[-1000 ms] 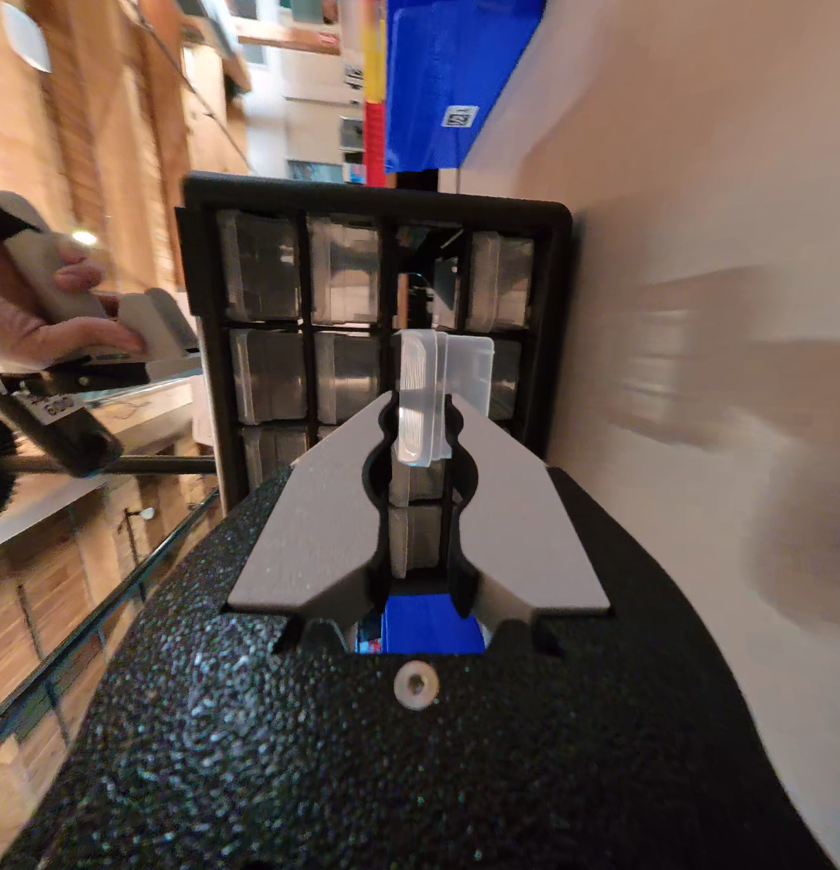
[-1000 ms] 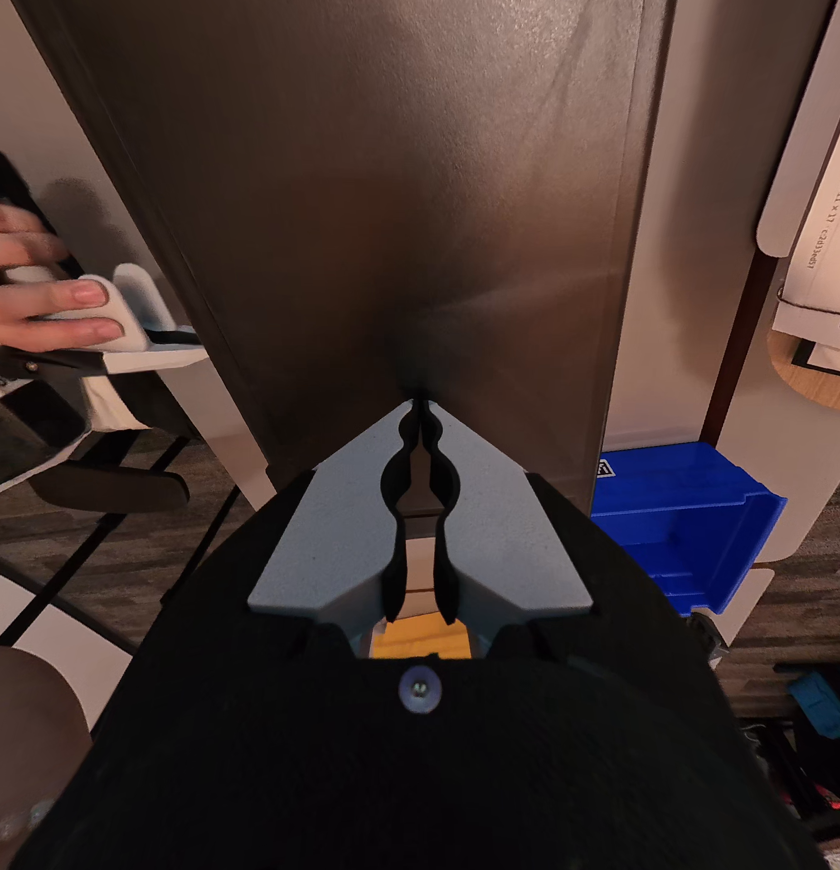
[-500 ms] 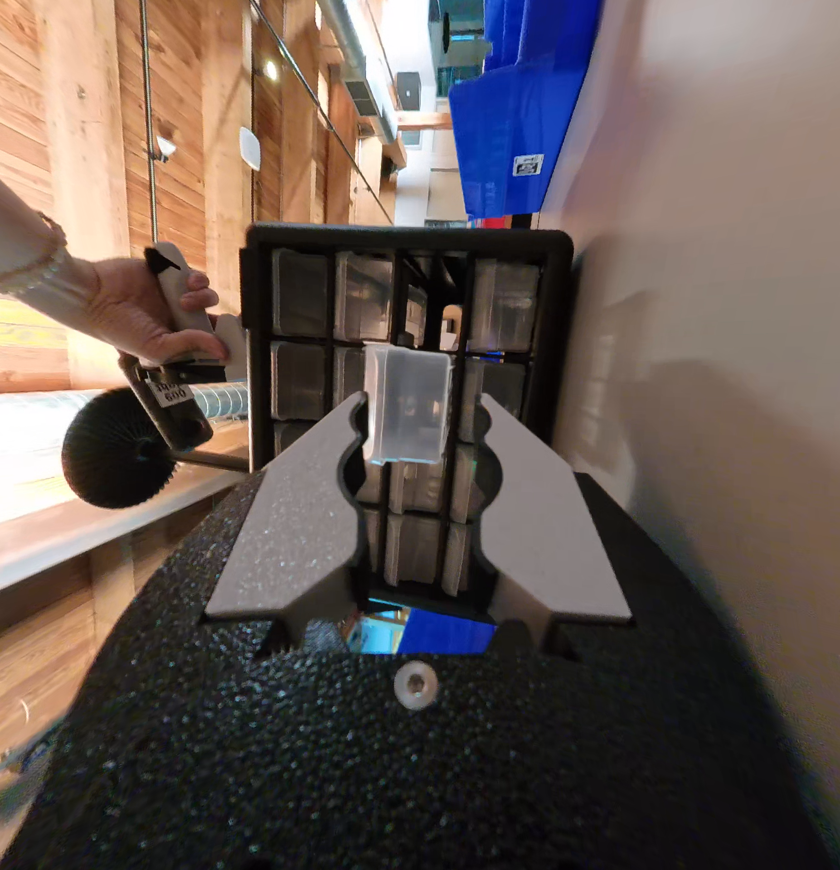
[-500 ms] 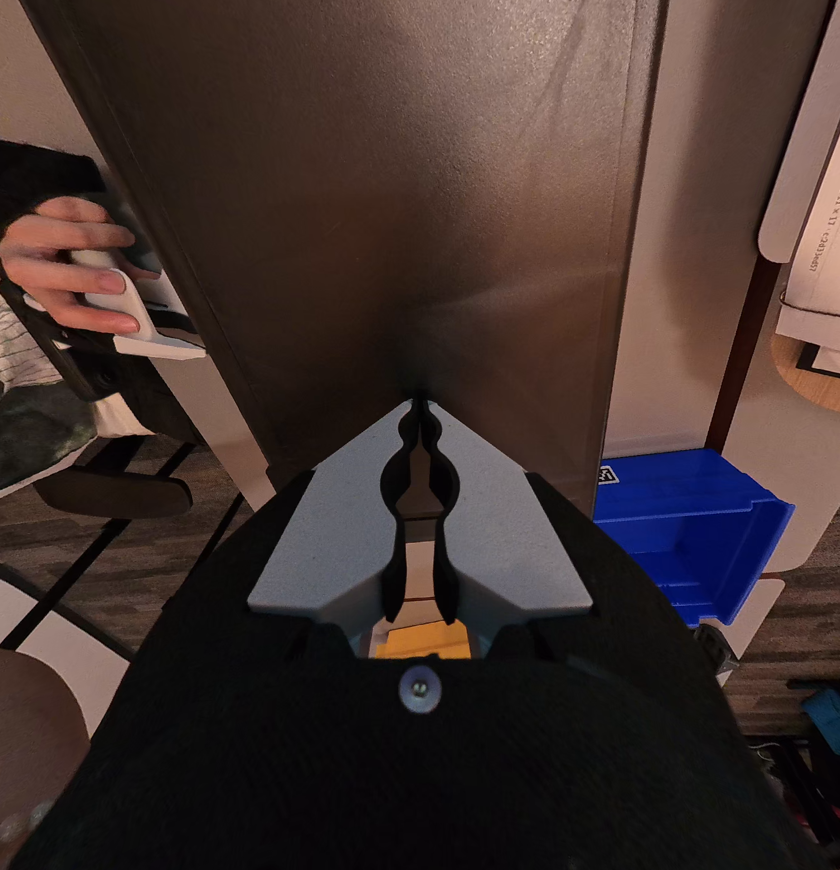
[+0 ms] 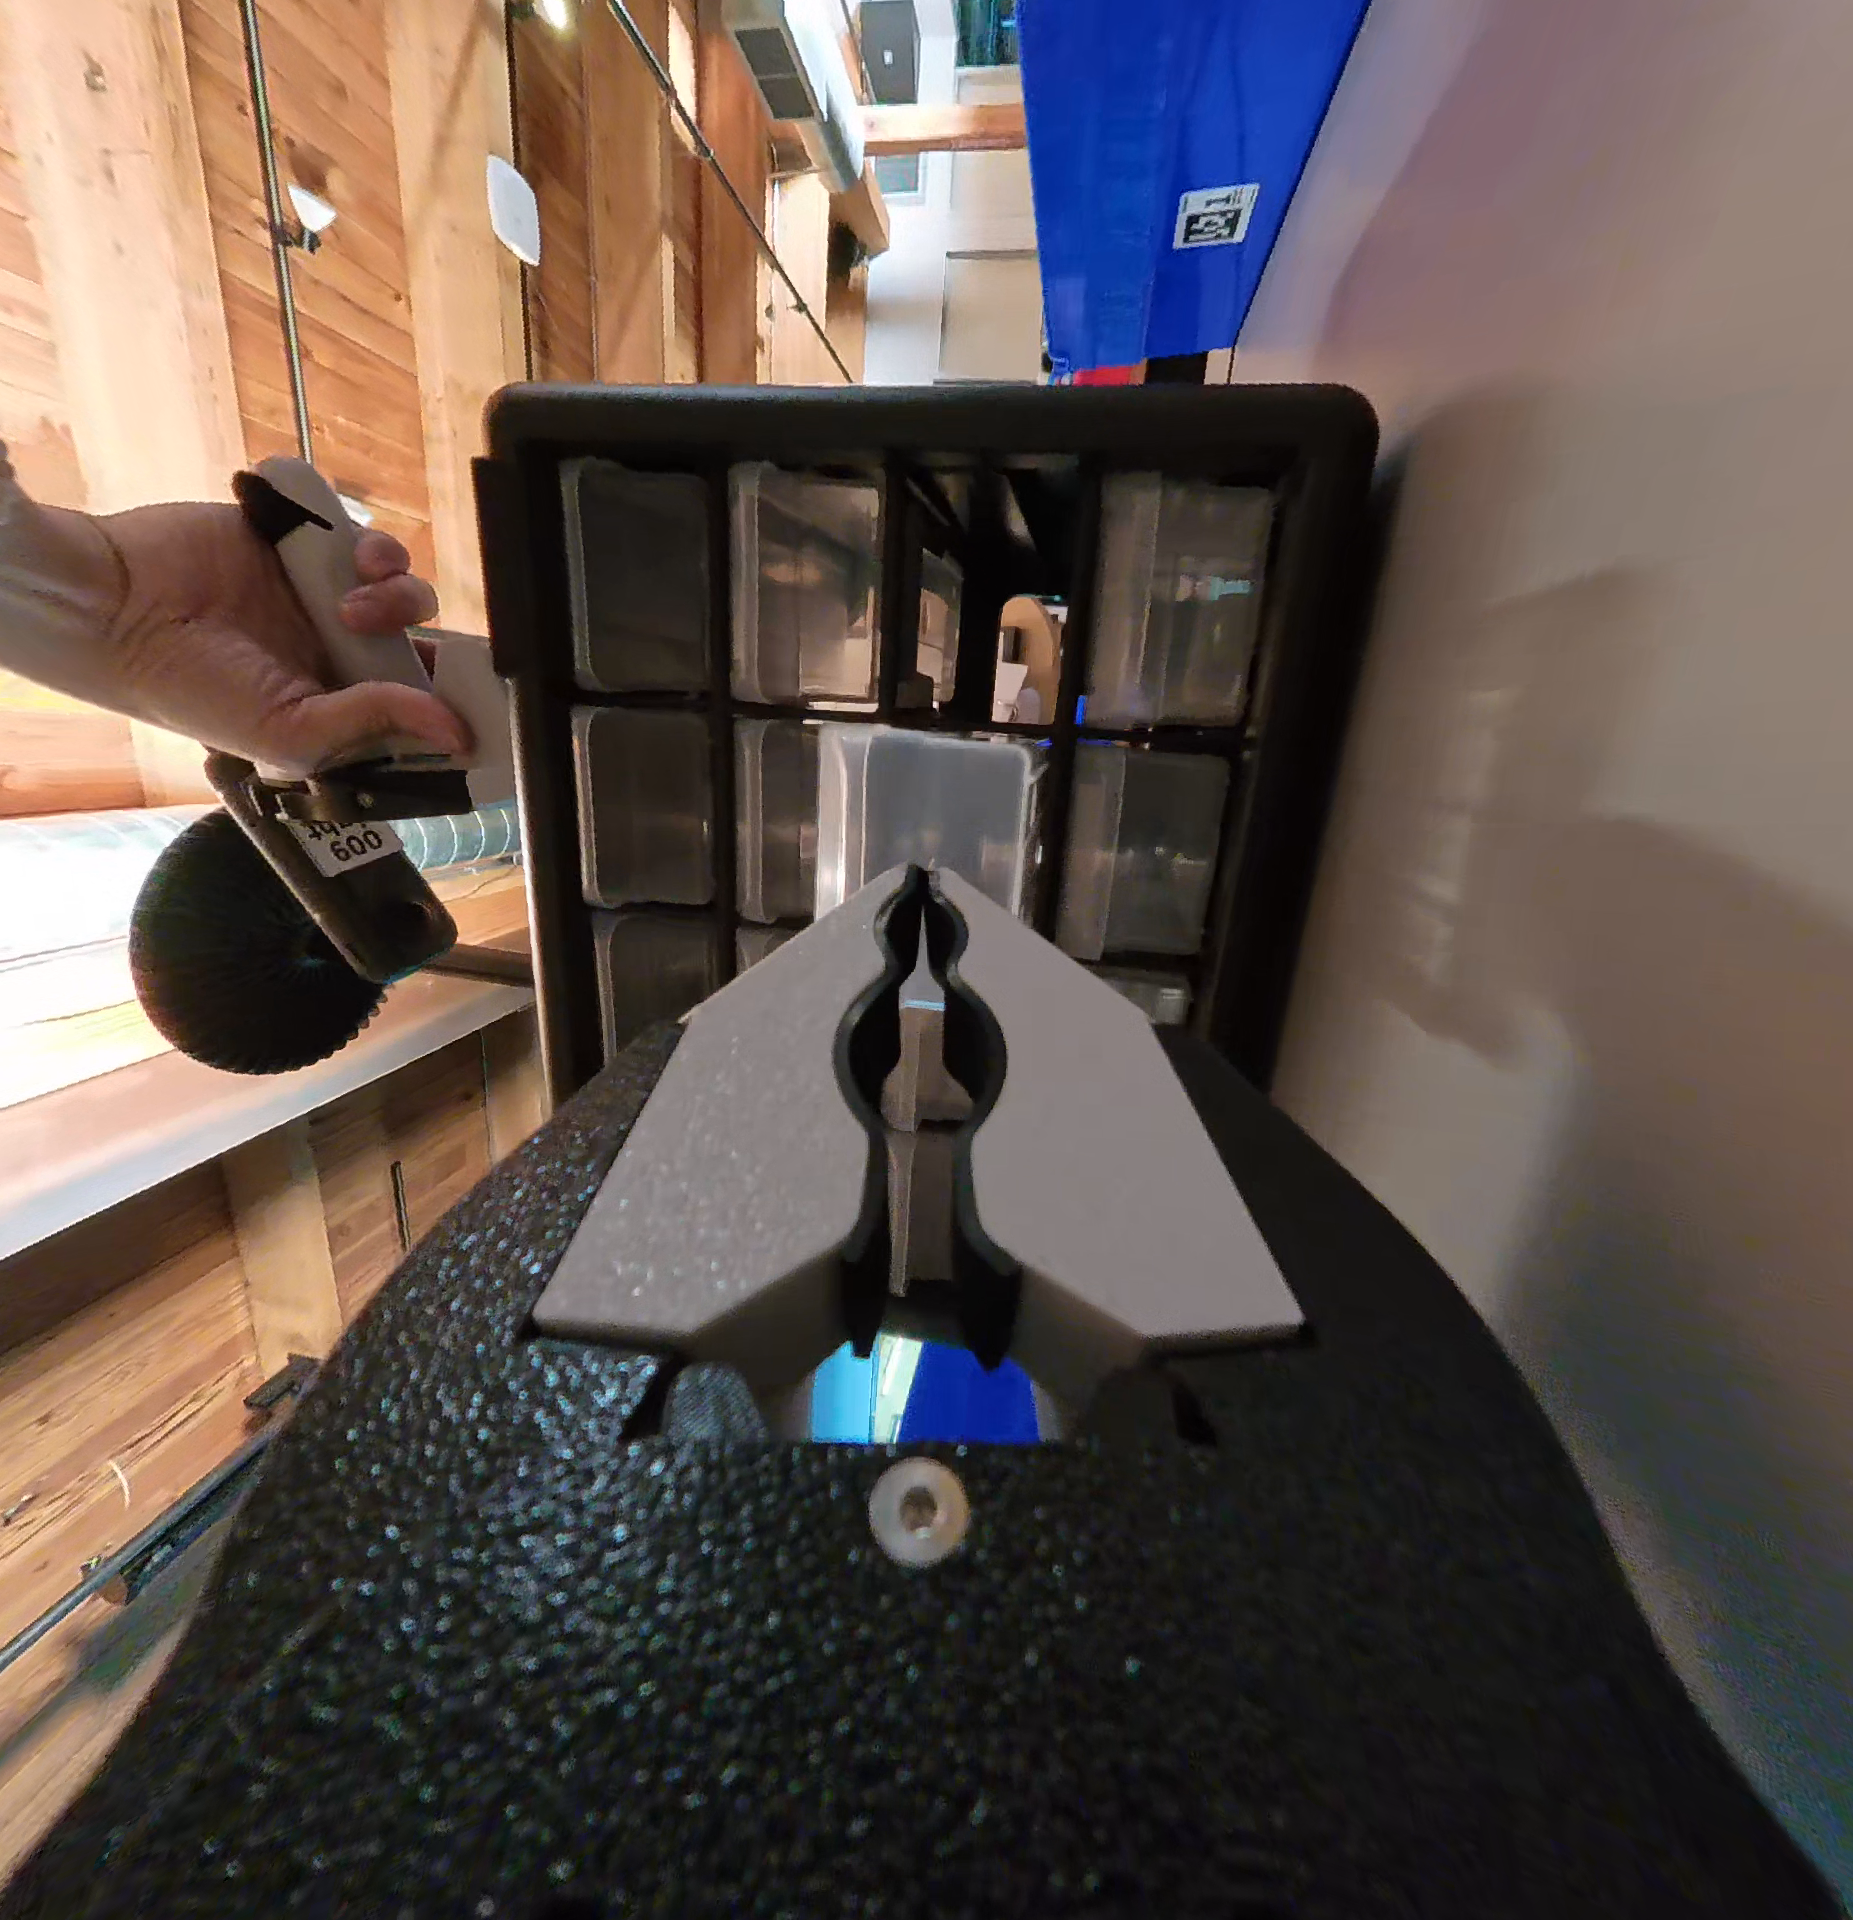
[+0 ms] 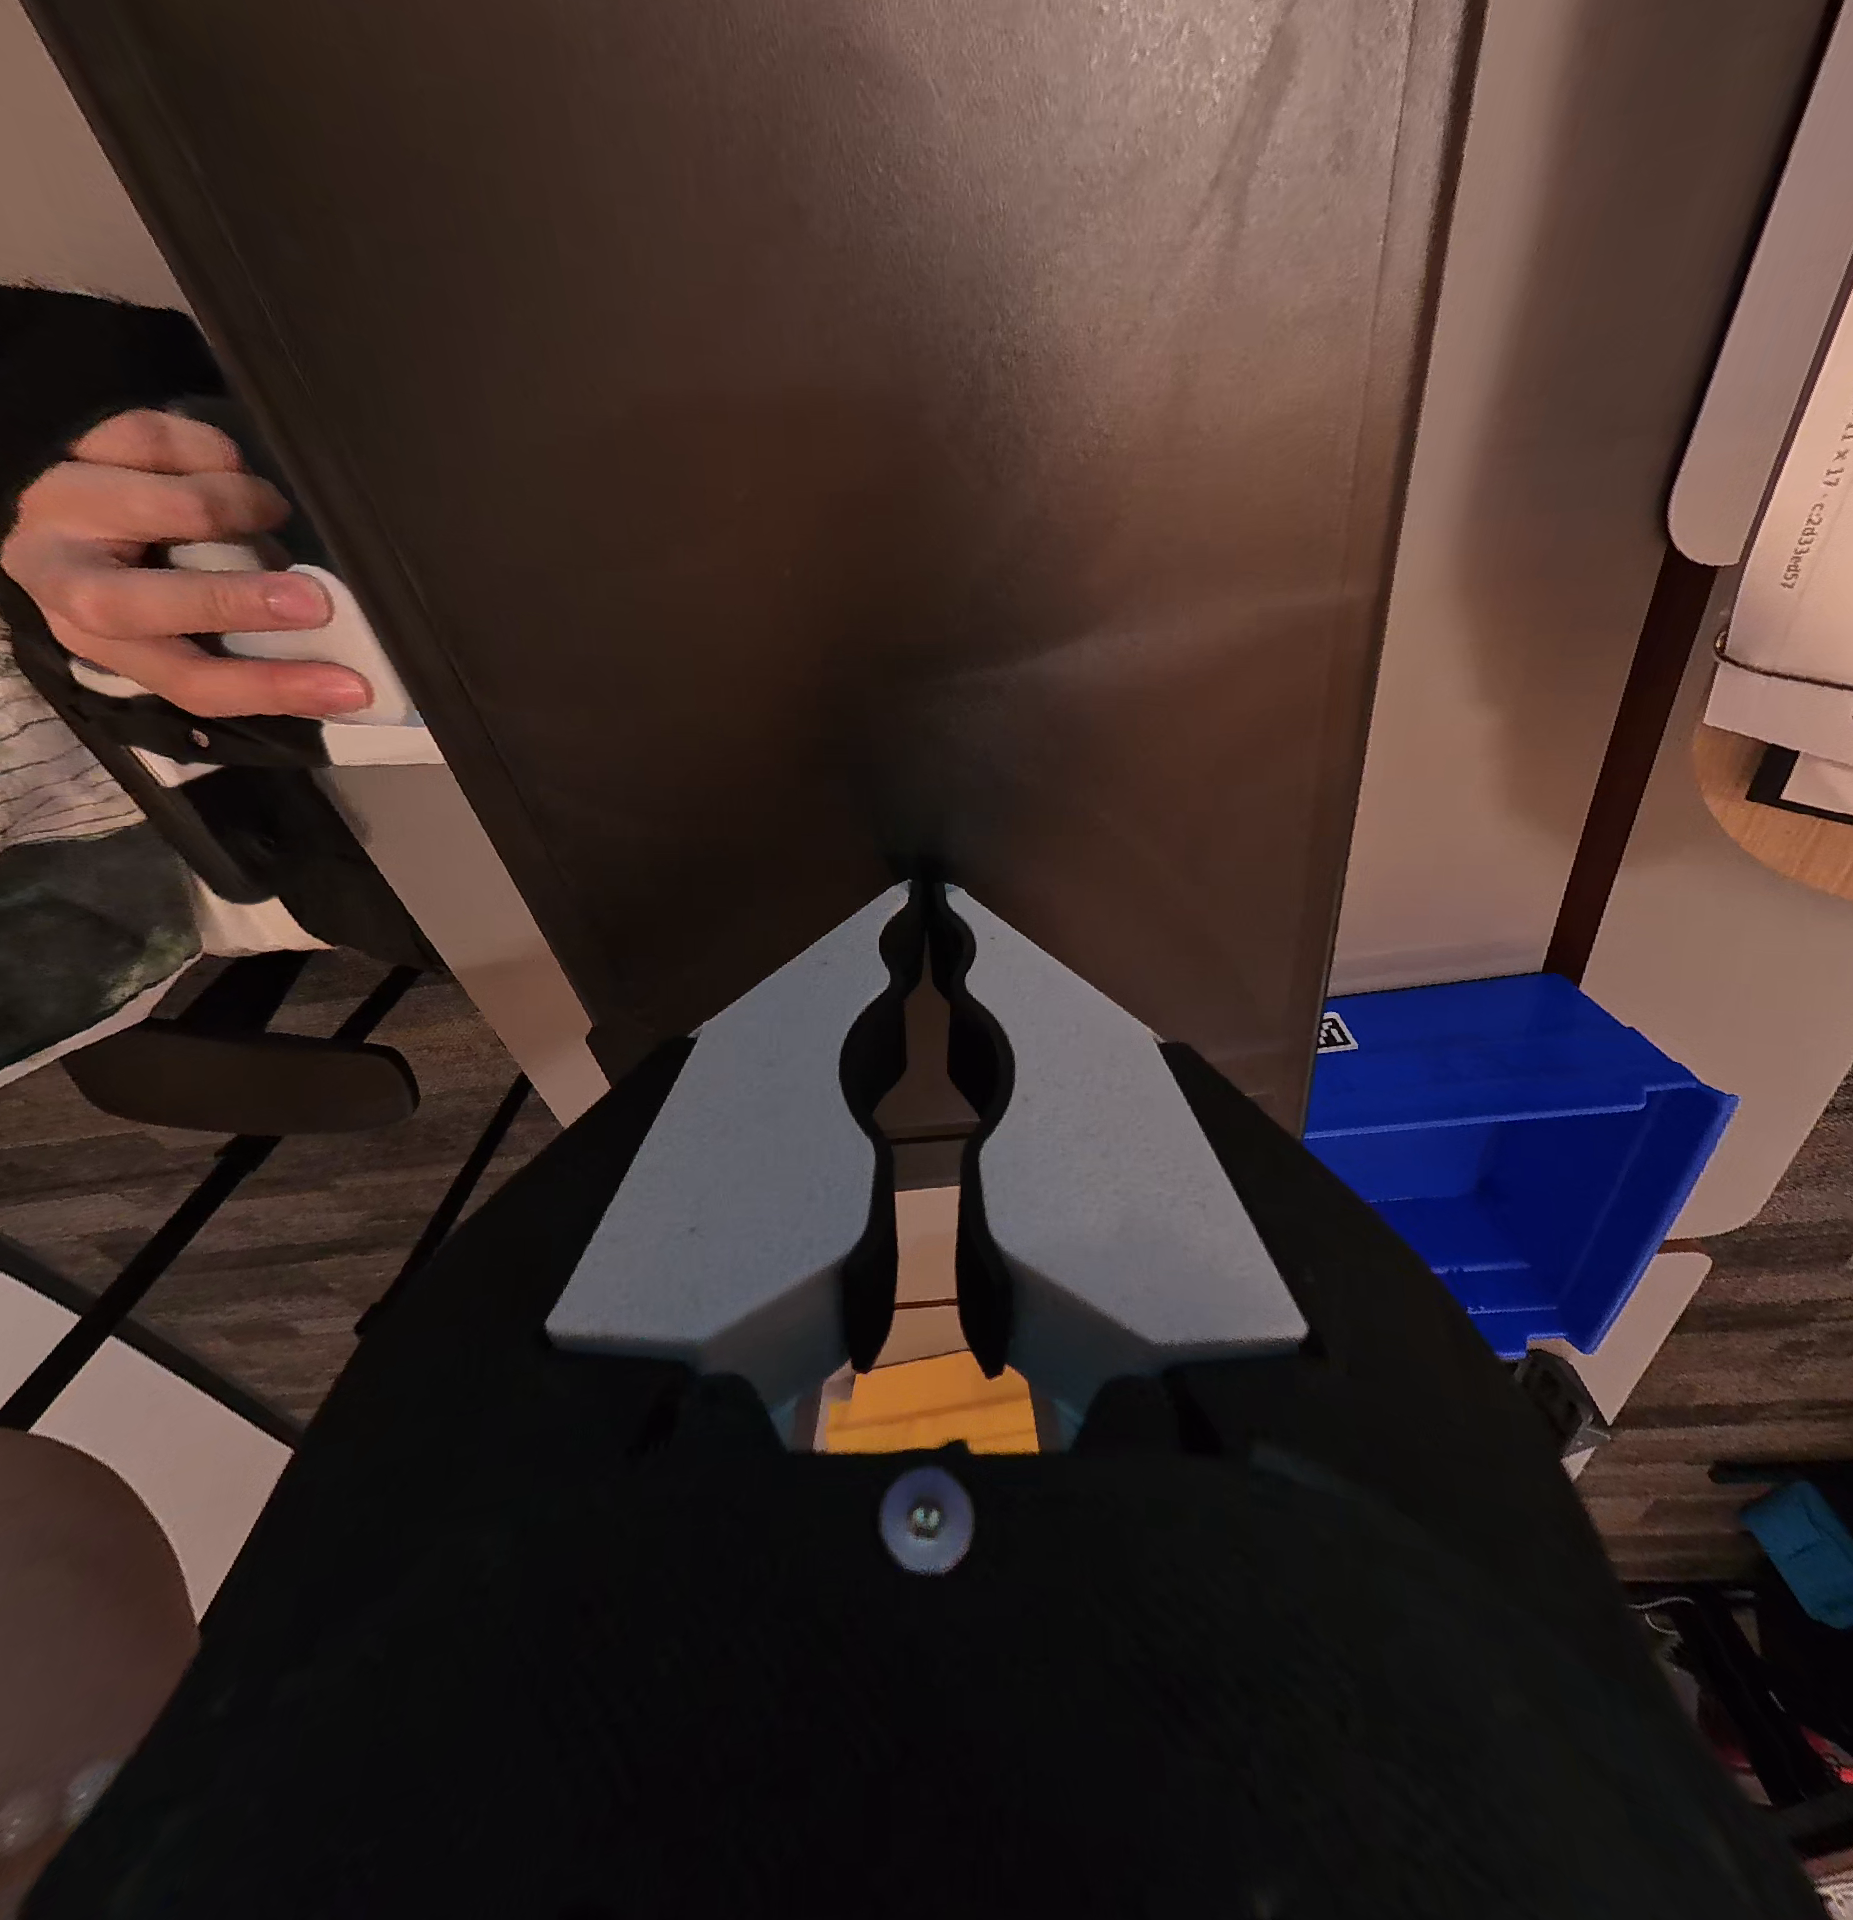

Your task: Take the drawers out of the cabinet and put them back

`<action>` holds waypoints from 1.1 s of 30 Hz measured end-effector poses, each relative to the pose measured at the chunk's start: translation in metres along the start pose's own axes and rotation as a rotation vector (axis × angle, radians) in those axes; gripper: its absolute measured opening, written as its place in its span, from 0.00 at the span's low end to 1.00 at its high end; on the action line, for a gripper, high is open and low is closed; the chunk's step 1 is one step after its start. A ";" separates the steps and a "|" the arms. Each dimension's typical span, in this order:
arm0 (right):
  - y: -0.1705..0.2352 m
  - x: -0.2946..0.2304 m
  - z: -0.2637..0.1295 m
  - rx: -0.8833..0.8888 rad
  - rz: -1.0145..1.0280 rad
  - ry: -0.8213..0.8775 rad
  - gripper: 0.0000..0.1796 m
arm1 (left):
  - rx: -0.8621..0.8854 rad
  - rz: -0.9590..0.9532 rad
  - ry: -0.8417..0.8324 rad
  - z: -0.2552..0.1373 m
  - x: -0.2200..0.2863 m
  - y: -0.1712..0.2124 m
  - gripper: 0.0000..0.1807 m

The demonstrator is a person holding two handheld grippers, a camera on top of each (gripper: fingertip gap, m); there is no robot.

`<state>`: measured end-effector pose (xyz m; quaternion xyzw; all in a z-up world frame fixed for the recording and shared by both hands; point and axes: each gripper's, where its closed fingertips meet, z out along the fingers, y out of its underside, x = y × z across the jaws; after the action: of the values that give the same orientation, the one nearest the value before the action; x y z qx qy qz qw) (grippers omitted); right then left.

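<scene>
Backdrop: wooden walls (image 5: 122, 312), pale surface (image 5: 1628, 727) beside black cabinet (image 5: 932, 410)
Left gripper (image 5: 924, 883): fingers pressed together, tips at clear drawer (image 5: 927, 805)
Drawer: protruding from middle row
Right gripper (image 6: 922, 894): fingers closed, tips against cabinet's dark side panel (image 6: 849, 416)
Blue bin (image 6: 1504, 1153): right of panel

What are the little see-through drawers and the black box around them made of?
The drawers look like clear, slightly cloudy plastic: you can see through them and they catch the light. The cabinet frame seems to be matte black moulded plastic, with rounded corners and thin dividers.
</scene>
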<state>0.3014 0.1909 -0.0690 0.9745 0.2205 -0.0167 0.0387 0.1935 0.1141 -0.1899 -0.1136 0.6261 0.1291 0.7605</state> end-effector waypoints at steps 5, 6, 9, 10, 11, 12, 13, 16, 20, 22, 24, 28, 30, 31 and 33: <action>0.000 0.000 0.000 -0.016 0.000 0.004 0.00 | -0.048 0.000 0.021 0.020 0.001 0.006 0.00; 0.000 0.000 0.000 -0.018 0.000 0.005 0.00 | -0.055 0.000 0.025 0.024 0.002 0.007 0.00; 0.000 0.000 0.000 -0.025 -0.002 0.005 0.00 | -0.074 0.002 0.043 0.036 0.005 0.011 0.00; 0.000 0.000 0.000 -0.025 -0.001 0.004 0.00 | -0.078 0.003 0.047 0.040 0.006 0.013 0.00; 0.000 0.000 0.000 -0.025 -0.001 0.003 0.00 | -0.082 0.004 0.050 0.043 0.007 0.014 0.00; 0.000 0.000 0.000 -0.025 -0.002 0.003 0.00 | -0.088 0.008 0.052 0.046 0.008 0.016 0.00; 0.000 0.000 0.000 -0.024 -0.001 0.002 0.00 | -0.094 0.016 0.053 0.049 0.009 0.017 0.00; 0.000 0.000 0.000 -0.025 -0.002 0.001 0.00 | -0.104 0.018 0.058 0.056 0.010 0.020 0.00; 0.000 0.000 0.000 -0.027 -0.001 0.001 0.00 | -0.123 0.001 0.072 0.063 0.013 0.025 0.00; 0.000 0.000 0.000 -0.031 -0.003 0.003 0.00 | -0.126 -0.002 0.078 0.064 0.014 0.026 0.00; 0.000 0.000 0.000 -0.035 -0.003 0.003 0.00 | -0.129 -0.002 0.072 0.063 0.015 0.025 0.00; 0.000 0.000 0.000 -0.045 -0.003 0.004 0.00 | -0.130 -0.004 0.070 0.061 0.016 0.025 0.00; 0.000 0.000 0.000 -0.051 -0.003 0.007 0.00 | -0.116 -0.012 0.078 0.058 0.016 0.023 0.00; 0.000 0.000 0.000 -0.054 -0.004 0.009 0.00 | -0.107 -0.018 0.079 0.055 0.014 0.021 0.00; 0.000 0.000 0.000 -0.056 -0.006 0.011 0.00 | -0.086 -0.061 0.085 0.046 0.009 0.018 0.00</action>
<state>0.3016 0.1909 -0.0692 0.9724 0.2239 -0.0053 0.0648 0.2313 0.1469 -0.1907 -0.1705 0.6482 0.1275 0.7311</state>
